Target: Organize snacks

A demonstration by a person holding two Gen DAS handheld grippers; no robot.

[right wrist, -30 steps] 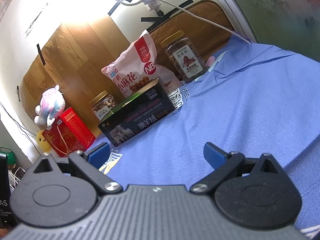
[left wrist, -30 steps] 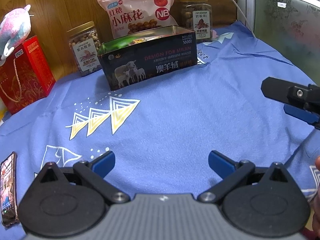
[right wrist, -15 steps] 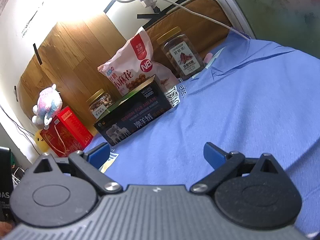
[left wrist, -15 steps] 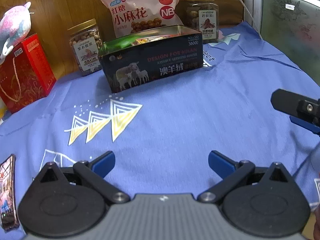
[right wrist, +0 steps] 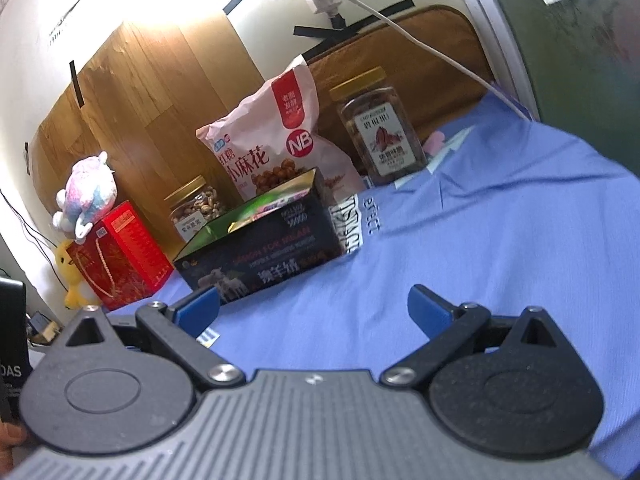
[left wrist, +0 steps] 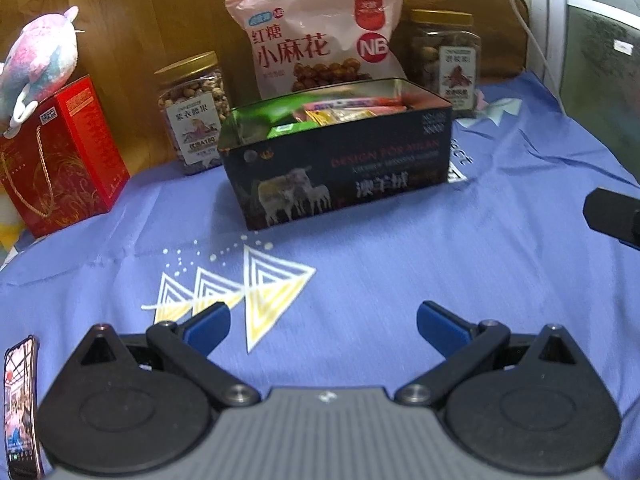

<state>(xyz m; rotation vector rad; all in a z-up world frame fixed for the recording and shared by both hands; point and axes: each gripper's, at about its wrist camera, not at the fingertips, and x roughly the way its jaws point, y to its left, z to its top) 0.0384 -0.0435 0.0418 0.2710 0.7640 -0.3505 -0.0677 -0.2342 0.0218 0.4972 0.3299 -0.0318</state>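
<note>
Nearest me: left tool (left wrist: 323,330) spread wide, nothing between its fingers, over bare blue cloth (left wrist: 400,264). My right tool (right wrist: 314,312) likewise wide and empty; its tip shows at the left camera's right edge. A phone (left wrist: 20,408) lies at the near left edge.

Mid-distance: the dark tin box (left wrist: 340,168) stands open on the desk, small wrapped snacks (left wrist: 340,114) already inside.

Behind it: a pink snack bag (left wrist: 320,36) leaning upright, a nut jar (left wrist: 194,108) to its left, a second jar (left wrist: 446,60) to its right, a red gift box (left wrist: 60,160) with a plush toy (left wrist: 40,64) on top.

I see no loose snacks on the cloth. My judgement: sorting looks largely done; whether bag and jars need moving, I cannot tell.
</note>
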